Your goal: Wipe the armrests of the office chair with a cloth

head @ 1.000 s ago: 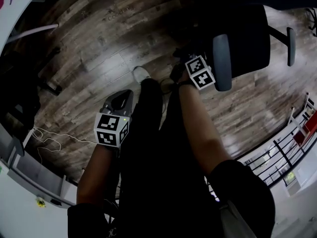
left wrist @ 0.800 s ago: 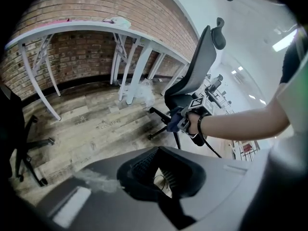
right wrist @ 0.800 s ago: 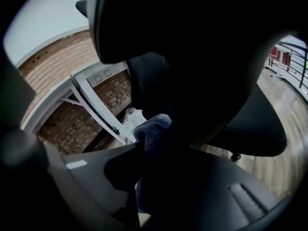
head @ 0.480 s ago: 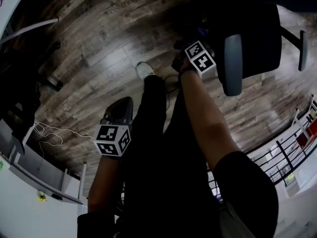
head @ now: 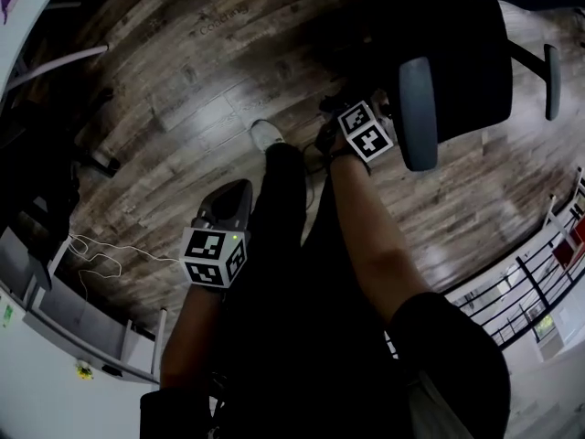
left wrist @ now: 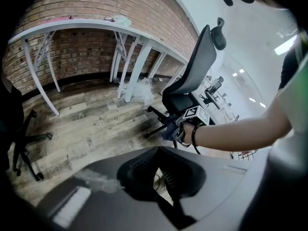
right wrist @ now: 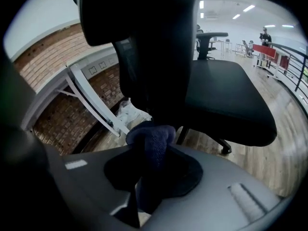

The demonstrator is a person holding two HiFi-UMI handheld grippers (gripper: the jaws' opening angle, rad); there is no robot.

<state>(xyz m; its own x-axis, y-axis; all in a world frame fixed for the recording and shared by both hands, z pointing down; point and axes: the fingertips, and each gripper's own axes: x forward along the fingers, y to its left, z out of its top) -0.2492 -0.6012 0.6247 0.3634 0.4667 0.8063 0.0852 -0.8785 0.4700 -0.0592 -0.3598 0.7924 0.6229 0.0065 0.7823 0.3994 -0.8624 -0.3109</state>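
The black office chair [head: 466, 67] stands at the upper right of the head view, its grey near armrest [head: 416, 112] facing me and the far armrest [head: 551, 67] beyond the seat. My right gripper [head: 340, 115] is just left of the near armrest, shut on a dark blue cloth [right wrist: 150, 141] bunched between its jaws. In the right gripper view the seat [right wrist: 231, 95] and backrest [right wrist: 144, 42] loom close ahead. My left gripper [head: 233, 193] hangs low by my left leg, shut and holding nothing. From the left gripper view I see the chair [left wrist: 192, 66] and the cloth [left wrist: 169, 129].
A white desk [left wrist: 72, 25] on slanted legs runs along a brick wall [left wrist: 96, 4]. Another chair's wheeled base [left wrist: 24, 143] is at the left. A thin white cable [head: 101, 254] lies on the wooden floor. A black railing [head: 539, 273] borders the right.
My right gripper with the cloth has stayed beside the near armrest, shifting only slightly. The left gripper has hardly moved; the head view has swayed a little.
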